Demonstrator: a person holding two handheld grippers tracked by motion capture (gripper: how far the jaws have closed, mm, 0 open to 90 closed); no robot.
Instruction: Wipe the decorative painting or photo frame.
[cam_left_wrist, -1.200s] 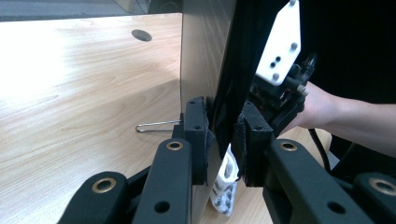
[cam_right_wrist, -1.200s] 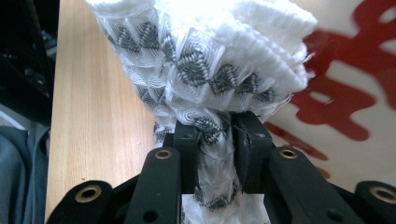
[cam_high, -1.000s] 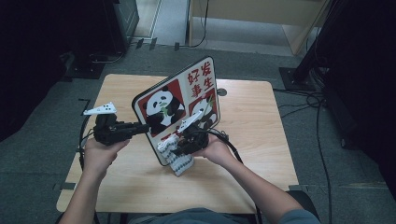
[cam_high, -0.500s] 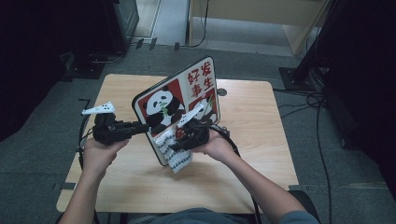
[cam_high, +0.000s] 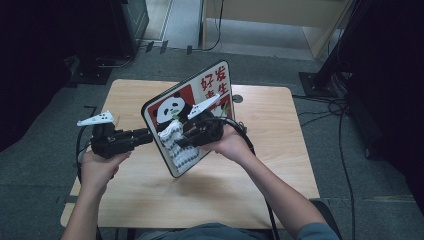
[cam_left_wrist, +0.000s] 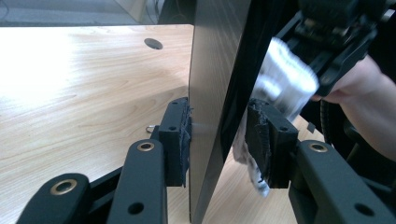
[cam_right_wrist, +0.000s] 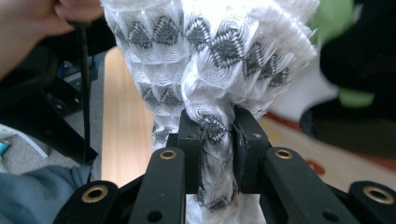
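Claw on the left (cam_left_wrist: 219, 140) has just been letting go: its jaws have been spreading and now stand part-way apart with the edge of the panda board (cam_high: 192, 102) between them, one pad close against the back face, the other (cam_left_wrist: 261, 140) off the front. Right claw (cam_right_wrist: 215, 140) is pinched tight on a bunch of the white-and-grey patterned cloth (cam_right_wrist: 210, 56), held up against the board's picture side, above the counter (cam_high: 260, 180).

Now the risk, as I see it: that board stands tilted on its lower edge, and with the left claw loose, nothing firm seems to steady it. A push from the cloth could tip it backward or skate its bottom edge across the wood. It could also slide out sideways between the slack pads. And the cloth hangs low in folds; its tail could snag under the board's edge and drag it along.
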